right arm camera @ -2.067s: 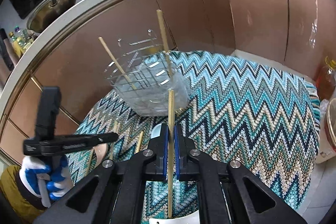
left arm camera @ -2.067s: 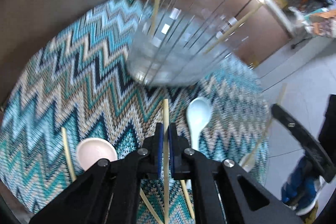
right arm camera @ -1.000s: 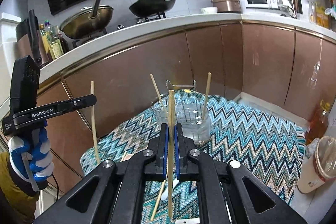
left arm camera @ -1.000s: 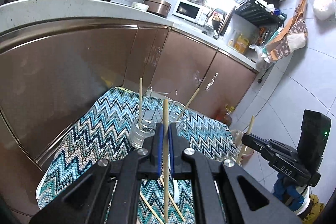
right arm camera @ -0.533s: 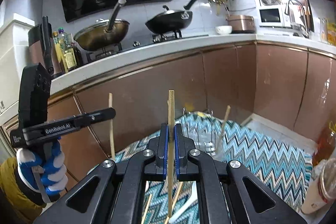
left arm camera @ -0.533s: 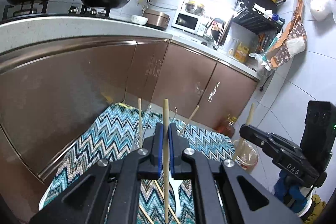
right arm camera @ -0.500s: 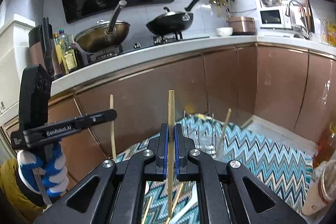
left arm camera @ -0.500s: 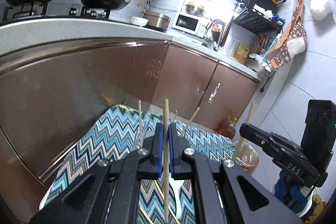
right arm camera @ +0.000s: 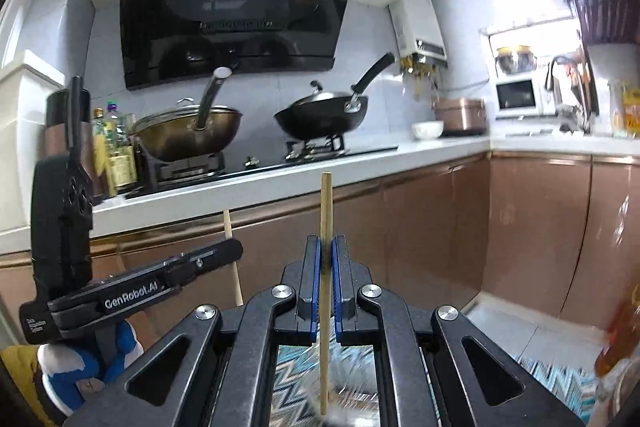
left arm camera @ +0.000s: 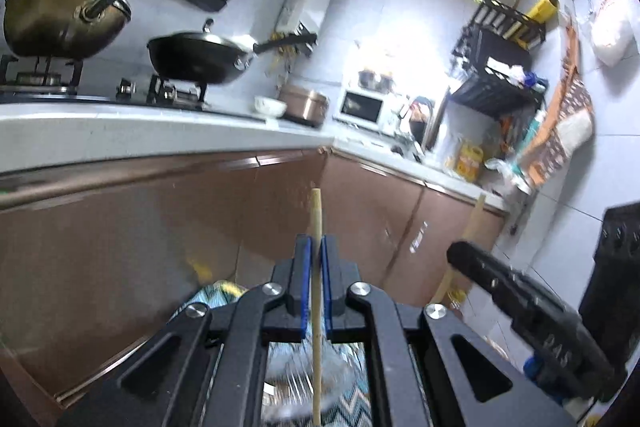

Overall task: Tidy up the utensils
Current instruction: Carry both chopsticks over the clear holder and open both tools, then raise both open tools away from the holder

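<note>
My left gripper point(left arm camera: 316, 247) is shut on a wooden chopstick point(left arm camera: 316, 219) held upright; its lower end hangs over the clear glass holder point(left arm camera: 296, 391) seen blurred between the gripper arms. My right gripper point(right arm camera: 326, 247) is shut on a second chopstick point(right arm camera: 326, 211), also upright, its lower tip at the holder point(right arm camera: 352, 407) below. The right gripper point(left arm camera: 520, 303) with its chopstick point(left arm camera: 472, 227) shows in the left wrist view. The left gripper point(right arm camera: 236, 251) with its chopstick point(right arm camera: 230, 247) shows in the right wrist view. The holder's contents are hidden.
A zigzag-patterned mat point(right arm camera: 560, 383) lies on the floor under the holder, in front of brown cabinets point(left arm camera: 120, 247). The white counter point(right arm camera: 280, 183) above carries a wok point(right arm camera: 188, 135) and a black pan point(right arm camera: 324, 115). A bottle point(right arm camera: 620, 339) stands at the mat's right edge.
Both grippers have tilted upward and moved in over the holder. The holder and mat have slid to the bottom edge of both views. Each gripper keeps its chopstick.
</note>
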The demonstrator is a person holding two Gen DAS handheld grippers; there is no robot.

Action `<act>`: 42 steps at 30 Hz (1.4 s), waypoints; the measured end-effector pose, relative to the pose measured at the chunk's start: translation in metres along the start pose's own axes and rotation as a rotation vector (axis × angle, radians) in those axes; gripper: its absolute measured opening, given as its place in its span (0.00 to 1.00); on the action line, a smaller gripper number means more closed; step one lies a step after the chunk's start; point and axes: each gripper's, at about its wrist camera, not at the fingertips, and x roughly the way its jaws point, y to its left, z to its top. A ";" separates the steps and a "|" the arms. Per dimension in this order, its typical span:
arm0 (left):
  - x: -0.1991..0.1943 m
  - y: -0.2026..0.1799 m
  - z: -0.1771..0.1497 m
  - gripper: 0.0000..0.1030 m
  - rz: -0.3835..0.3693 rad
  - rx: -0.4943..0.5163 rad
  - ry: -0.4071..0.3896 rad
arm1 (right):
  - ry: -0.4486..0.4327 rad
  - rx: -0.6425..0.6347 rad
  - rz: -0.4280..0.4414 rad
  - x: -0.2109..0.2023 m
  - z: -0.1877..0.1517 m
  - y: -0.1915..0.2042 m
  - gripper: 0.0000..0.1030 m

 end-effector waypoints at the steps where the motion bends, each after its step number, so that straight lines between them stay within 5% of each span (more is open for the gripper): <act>1: 0.010 -0.001 -0.001 0.04 0.018 0.001 -0.018 | -0.005 -0.004 -0.006 0.008 -0.001 -0.004 0.05; 6: 0.057 -0.002 -0.022 0.05 0.116 0.032 -0.045 | -0.004 -0.019 -0.063 0.044 -0.020 -0.022 0.05; 15: 0.112 0.018 -0.081 0.06 0.207 0.035 0.043 | 0.118 0.022 -0.124 0.085 -0.091 -0.053 0.06; 18: 0.109 0.021 -0.083 0.14 0.187 0.024 0.063 | 0.139 0.020 -0.132 0.084 -0.098 -0.053 0.18; 20: 0.100 0.020 -0.077 0.24 0.169 0.025 0.070 | 0.139 0.016 -0.142 0.078 -0.096 -0.051 0.32; 27: 0.033 0.013 -0.040 0.28 0.127 0.071 0.042 | 0.065 -0.024 -0.178 0.024 -0.061 -0.036 0.38; 32: -0.023 0.013 -0.025 0.33 0.129 0.115 0.028 | 0.021 -0.033 -0.208 -0.027 -0.042 -0.023 0.58; 42: -0.101 0.013 -0.024 0.52 0.188 0.152 0.039 | 0.079 -0.048 -0.243 -0.088 -0.042 0.005 0.88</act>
